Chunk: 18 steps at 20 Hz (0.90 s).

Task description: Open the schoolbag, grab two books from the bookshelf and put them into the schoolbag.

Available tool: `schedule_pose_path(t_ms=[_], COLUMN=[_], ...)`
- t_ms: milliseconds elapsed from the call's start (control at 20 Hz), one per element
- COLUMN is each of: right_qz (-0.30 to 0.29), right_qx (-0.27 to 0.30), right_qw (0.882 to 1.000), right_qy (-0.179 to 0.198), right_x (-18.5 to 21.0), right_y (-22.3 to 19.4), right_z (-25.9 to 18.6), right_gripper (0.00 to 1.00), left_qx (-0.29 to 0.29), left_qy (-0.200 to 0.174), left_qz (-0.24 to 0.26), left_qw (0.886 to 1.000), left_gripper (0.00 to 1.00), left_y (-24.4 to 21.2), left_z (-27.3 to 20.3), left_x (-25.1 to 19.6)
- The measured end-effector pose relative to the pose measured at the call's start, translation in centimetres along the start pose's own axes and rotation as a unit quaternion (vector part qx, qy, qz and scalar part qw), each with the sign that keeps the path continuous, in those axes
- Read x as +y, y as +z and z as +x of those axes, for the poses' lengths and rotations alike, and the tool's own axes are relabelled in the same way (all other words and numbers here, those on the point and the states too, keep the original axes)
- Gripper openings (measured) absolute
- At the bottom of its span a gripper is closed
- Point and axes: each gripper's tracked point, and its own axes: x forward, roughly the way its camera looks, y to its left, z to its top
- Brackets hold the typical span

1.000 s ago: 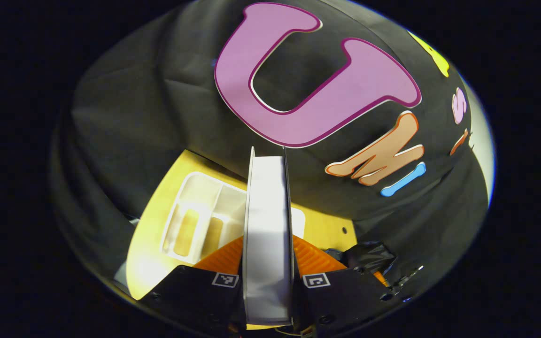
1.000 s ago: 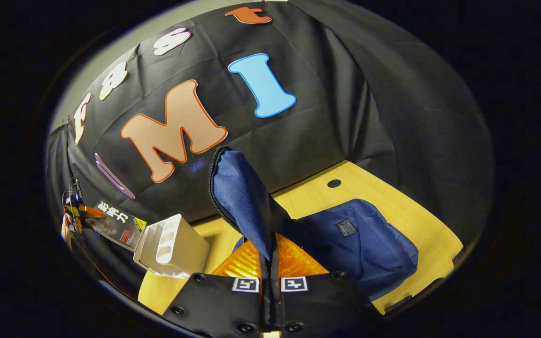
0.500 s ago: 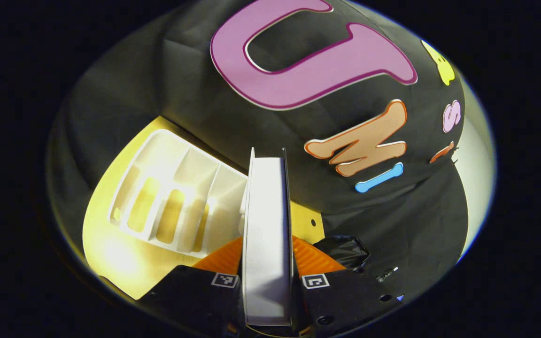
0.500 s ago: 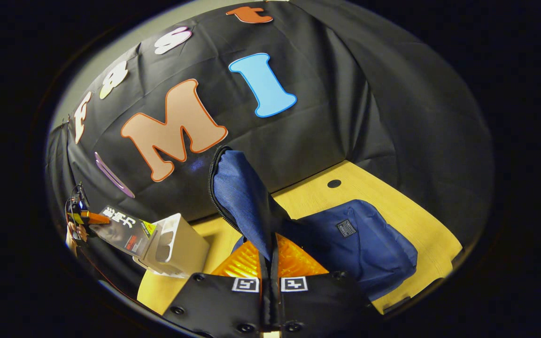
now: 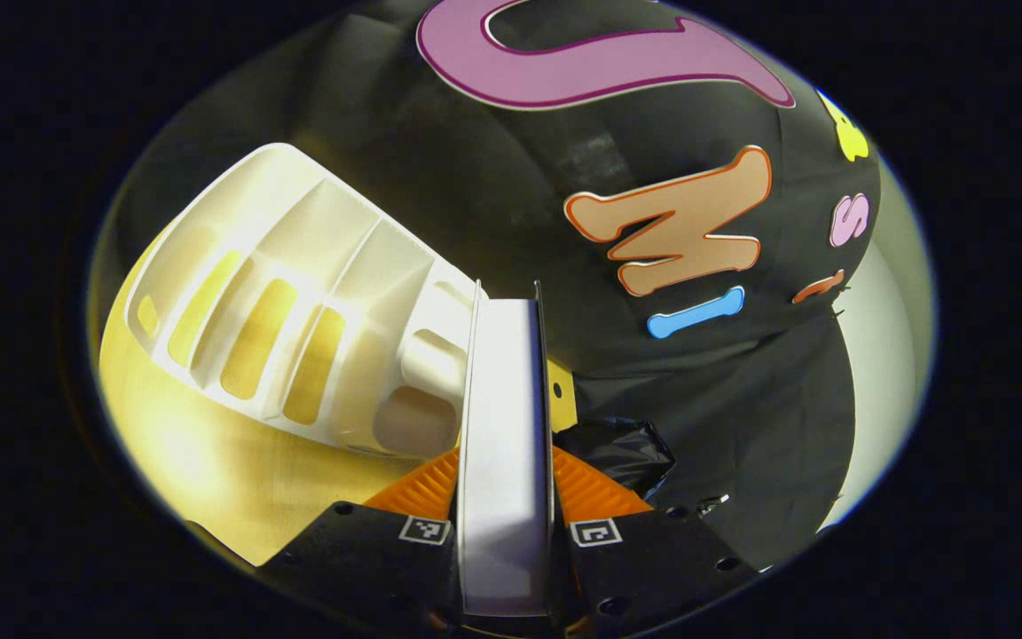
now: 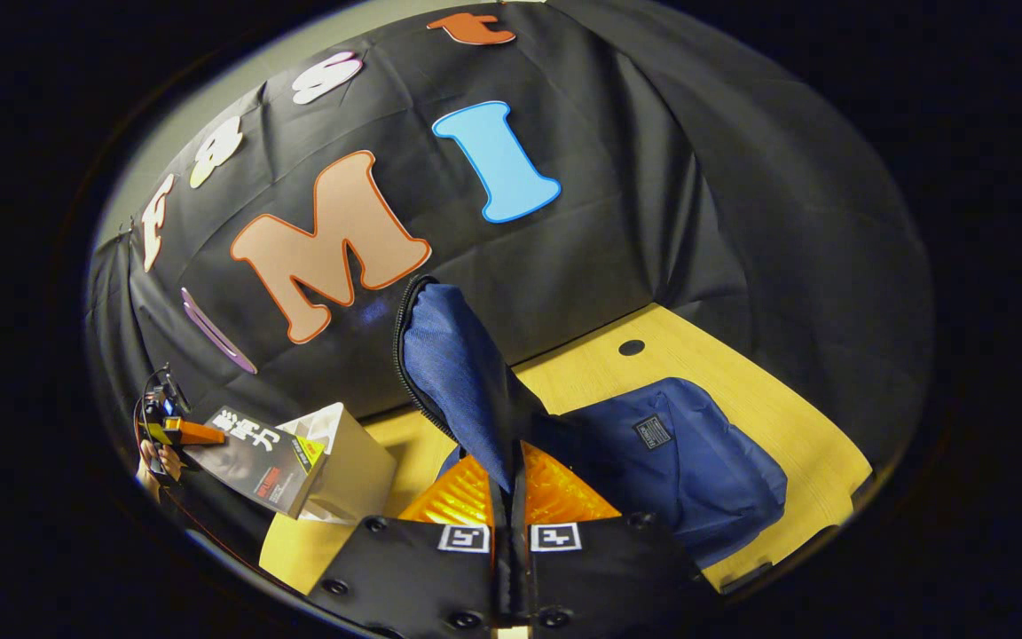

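Left gripper (image 5: 505, 497) clamping book (image 5: 505, 444) beside bookshelf (image 5: 298, 302), right gripper (image 6: 511, 497) pinching schoolbag (image 6: 653, 461) flap upright

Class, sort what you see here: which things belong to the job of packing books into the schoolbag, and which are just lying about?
Part of the job:
book, shut in the left gripper
schoolbag, its flap held up by the right gripper
white bookshelf

Just lying about:
wooden table
black bag beside the table
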Motion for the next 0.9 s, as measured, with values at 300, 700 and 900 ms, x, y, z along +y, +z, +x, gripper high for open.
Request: schedule_pose_path(t_ms=[300,700,900], right_qz=[-0.001,0.003,0.010], right_qx=[0.000,-0.002,-0.005], right_qw=[1.000,1.000,1.000], right_qy=[0.005,0.010,0.013], right_x=[0.1,0.0,-0.1], right_y=[-0.1,-0.2,-0.3], right_z=[-0.1,-0.2,-0.4], right_gripper=[0.02,0.02,0.03], left_qx=[0.007,0.054,0.060], left_qy=[-0.030,-0.056,-0.059], left_qz=[-0.027,-0.049,-0.068], left_qw=[0.999,0.996,0.994], left_gripper=[0.36,0.36,0.35], left_y=[-3.3,-10.1,-12.8], left_z=[4.1,12.9,17.2], left_x=[-0.6,-3.1,-4.2])
